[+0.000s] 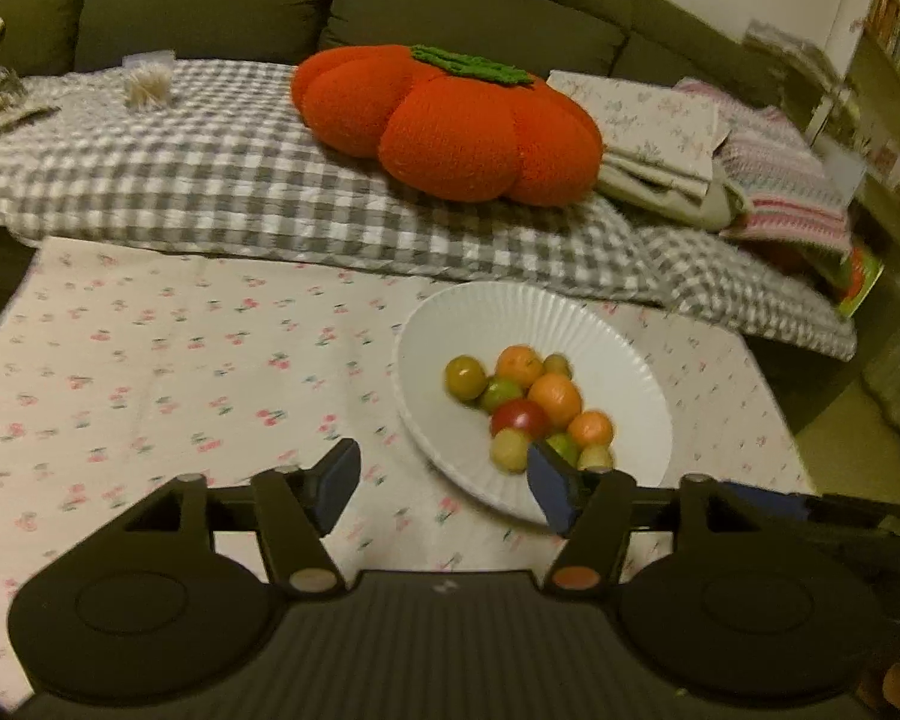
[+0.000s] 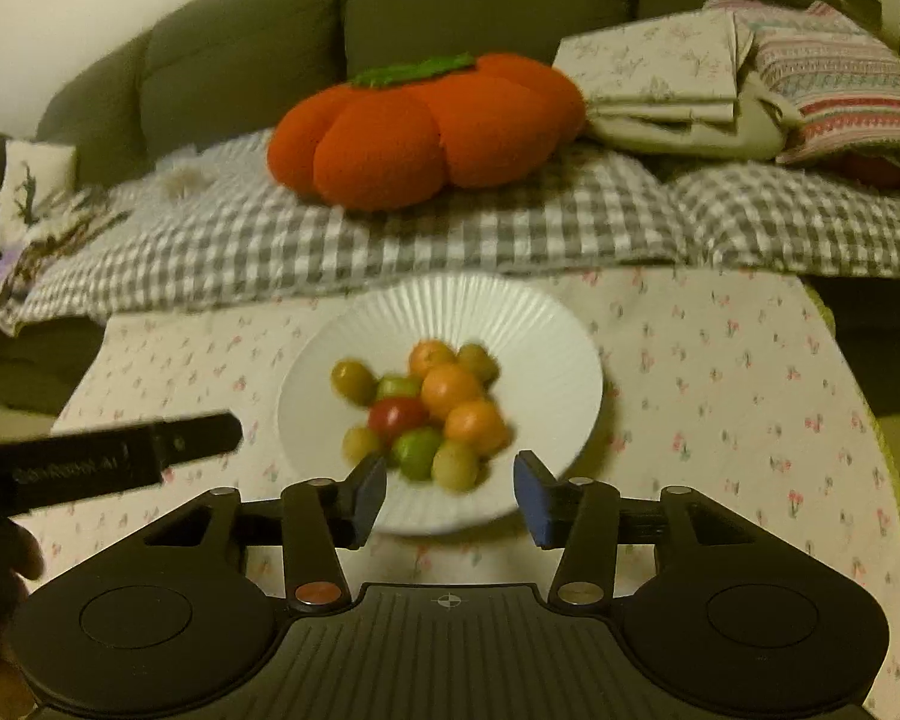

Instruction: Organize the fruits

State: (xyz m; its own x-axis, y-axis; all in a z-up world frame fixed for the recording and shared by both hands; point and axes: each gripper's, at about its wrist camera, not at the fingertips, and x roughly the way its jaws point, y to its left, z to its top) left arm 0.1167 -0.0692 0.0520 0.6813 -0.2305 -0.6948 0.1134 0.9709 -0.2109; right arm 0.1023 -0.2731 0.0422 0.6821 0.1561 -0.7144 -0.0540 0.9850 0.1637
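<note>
Left wrist view is showing the left gripper (image 1: 444,483) hovering over the near-left rim of the plate (image 1: 624,372), its jaws standing apart with nothing between them; its right finger is overlapping the nearest fruits (image 1: 525,411), while its left finger is hanging over the bare tablecloth (image 1: 168,360). Just beyond the fingertips, the fruits are sitting heaped in the plate's middle: orange ones toward the far and right side, a red one (image 1: 519,417) in the centre, green and yellowish ones around it. Farther off, a checked blanket (image 1: 210,180) is lying across the sofa (image 1: 222,6), and an orange pumpkin cushion (image 1: 450,120) is resting on it, with folded cloths (image 1: 660,138) beside it to the right.

Right wrist view is showing the right gripper (image 2: 450,495) held over the plate's near edge, jaws also apart and empty, the pile of fruits lying just ahead of and between the two fingertips without touching them. To the left, the other gripper's black finger is reaching in just beside the plate. Behind the plate, the blanket, the cushion and the sofa back are filling the far part of the frame.
</note>
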